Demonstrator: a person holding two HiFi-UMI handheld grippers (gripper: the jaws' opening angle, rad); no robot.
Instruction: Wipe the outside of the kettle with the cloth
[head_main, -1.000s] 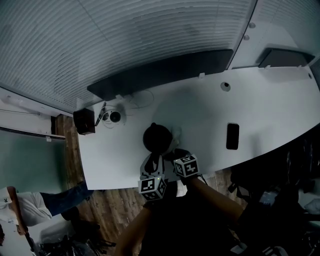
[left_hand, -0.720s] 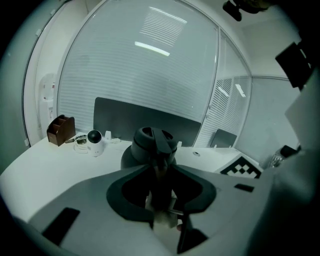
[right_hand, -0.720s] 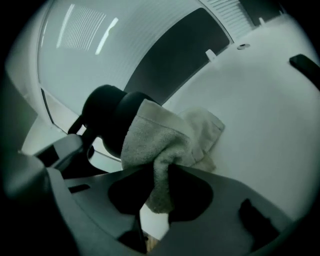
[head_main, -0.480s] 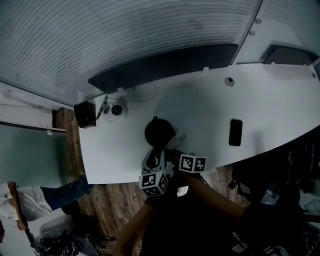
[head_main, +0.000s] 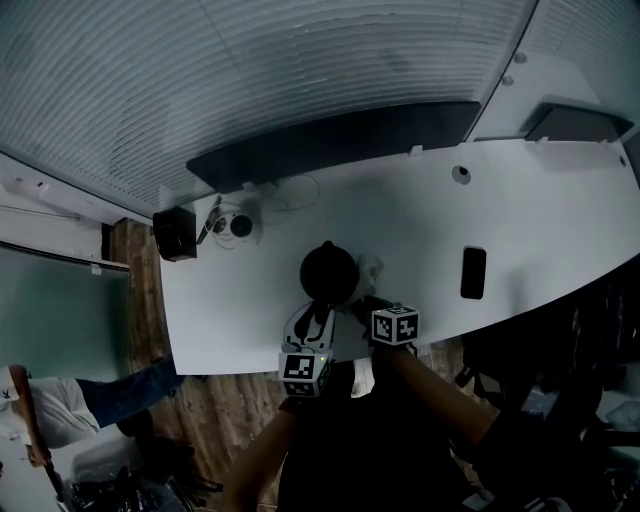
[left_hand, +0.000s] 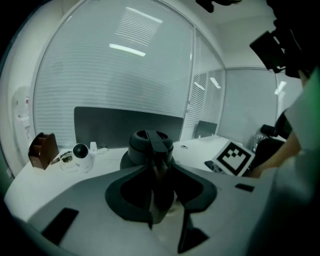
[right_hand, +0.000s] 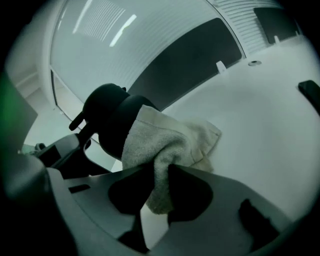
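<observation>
Slatted blinds (head_main: 300, 70) and a long dark panel (head_main: 330, 140) are seen behind a curved white desk (head_main: 420, 220). A black, round-bodied kettle (head_main: 328, 270) is stood upright on the desk near its front edge. A small white dome-shaped camera (head_main: 240, 226) and a brown box (head_main: 173, 233) are placed well apart from the kettle at the far left corner. A flat black phone (head_main: 473, 273) is laid to the right.

The kettle's black handle (left_hand: 156, 150) is gripped by the left gripper (left_hand: 161, 182). Its jaws have just been opening a little further, yet they are set against both sides of the handle.

An off-white terry cloth (right_hand: 165, 140) is pinched between the narrowly set jaws of the right gripper (right_hand: 161, 175). The cloth is bunched above the jaws and pressed against the side of the kettle's body, with one corner spread toward the bare desk. In the head view both grippers are seen side by side, just in front of the kettle.
</observation>
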